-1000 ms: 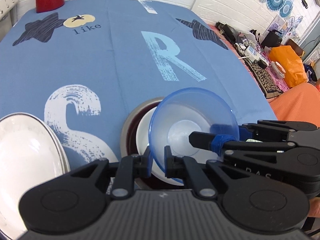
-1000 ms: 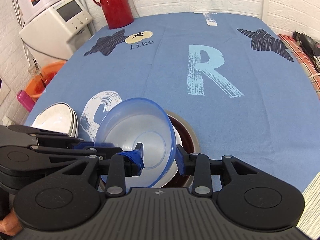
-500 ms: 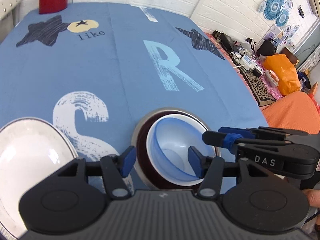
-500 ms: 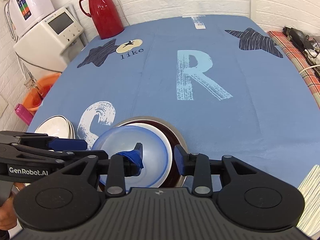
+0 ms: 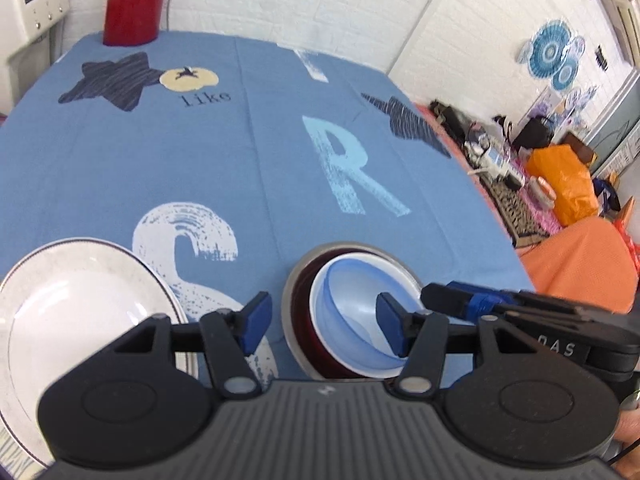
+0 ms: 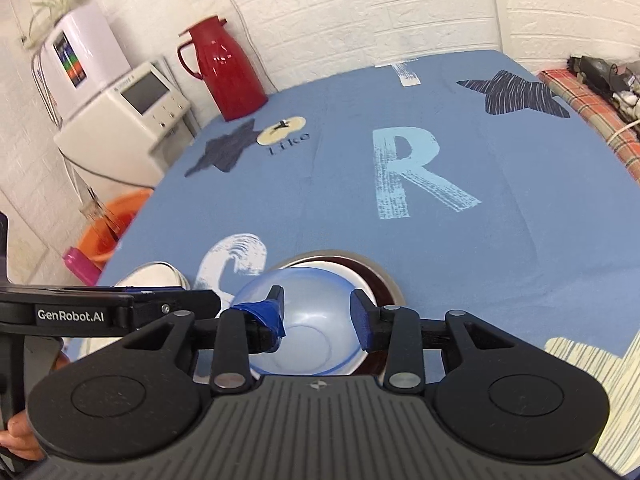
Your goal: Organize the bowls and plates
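The translucent blue plastic bowl (image 6: 304, 320), nested in the white bowl (image 5: 344, 268) and dark metal-rimmed dish (image 5: 296, 300), is seen just ahead of both empty, spread-fingered grippers, right gripper (image 6: 318, 316) nearer than left gripper (image 5: 322, 326).

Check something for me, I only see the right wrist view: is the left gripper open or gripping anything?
Observer: The left gripper is open; nothing sits between its pads.
Operator: What's that white rim at my far left?
Observer: A white plate with a thin dark edge line. It lies flat on the blue tablecloth, apart from the nested bowls.
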`<state>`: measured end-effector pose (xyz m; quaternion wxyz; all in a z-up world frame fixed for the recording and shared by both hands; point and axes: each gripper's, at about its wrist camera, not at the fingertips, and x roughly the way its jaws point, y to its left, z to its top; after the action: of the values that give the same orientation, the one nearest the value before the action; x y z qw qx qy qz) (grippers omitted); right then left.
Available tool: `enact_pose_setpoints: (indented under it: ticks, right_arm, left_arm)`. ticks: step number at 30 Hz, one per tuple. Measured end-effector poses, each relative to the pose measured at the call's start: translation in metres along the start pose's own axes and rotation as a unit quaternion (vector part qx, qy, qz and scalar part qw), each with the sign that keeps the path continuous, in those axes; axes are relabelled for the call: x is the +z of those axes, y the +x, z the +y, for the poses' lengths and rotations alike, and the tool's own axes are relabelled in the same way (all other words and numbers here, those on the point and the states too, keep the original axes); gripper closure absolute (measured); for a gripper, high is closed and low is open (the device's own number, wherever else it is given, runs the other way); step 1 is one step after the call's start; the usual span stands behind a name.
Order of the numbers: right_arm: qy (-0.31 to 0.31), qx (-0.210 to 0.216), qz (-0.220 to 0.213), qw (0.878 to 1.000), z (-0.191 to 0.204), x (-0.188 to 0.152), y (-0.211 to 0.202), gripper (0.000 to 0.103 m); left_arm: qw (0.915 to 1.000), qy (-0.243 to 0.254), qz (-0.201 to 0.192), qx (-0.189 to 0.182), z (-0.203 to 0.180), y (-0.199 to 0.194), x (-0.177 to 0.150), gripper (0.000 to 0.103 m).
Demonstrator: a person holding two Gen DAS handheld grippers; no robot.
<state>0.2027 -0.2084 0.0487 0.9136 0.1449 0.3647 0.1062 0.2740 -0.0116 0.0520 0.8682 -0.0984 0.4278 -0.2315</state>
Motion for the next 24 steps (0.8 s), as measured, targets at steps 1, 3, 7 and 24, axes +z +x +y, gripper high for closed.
enact_pose_setpoints:
  ticks: [1,3,7,24]
  right_arm:
    - [0.006,0.004,-0.006,1.000,0.001,-0.002,-0.001,0.083]
    - [0.004,0.010,-0.014,1.000,0.005,-0.009,-0.002,0.082]
    - [0.003,0.015,-0.032,0.999,0.013,-0.023,-0.004,0.081]
    - [0.072,-0.021,-0.105,0.992,0.017,-0.080,-0.033,0.079]
  left_arm:
    - [1.0000,-0.001,-0.009,0.002,-0.001,-0.004,-0.002,0.044]
    - [0.9995,0.000,-0.029,0.013,-0.004,-0.012,-0.008,0.043]
    - [0.9967,0.010,-0.062,0.050,-0.009,-0.023,-0.025,0.043]
    - [0.9906,0.015,-0.096,0.097,-0.007,-0.046,-0.062,0.041]
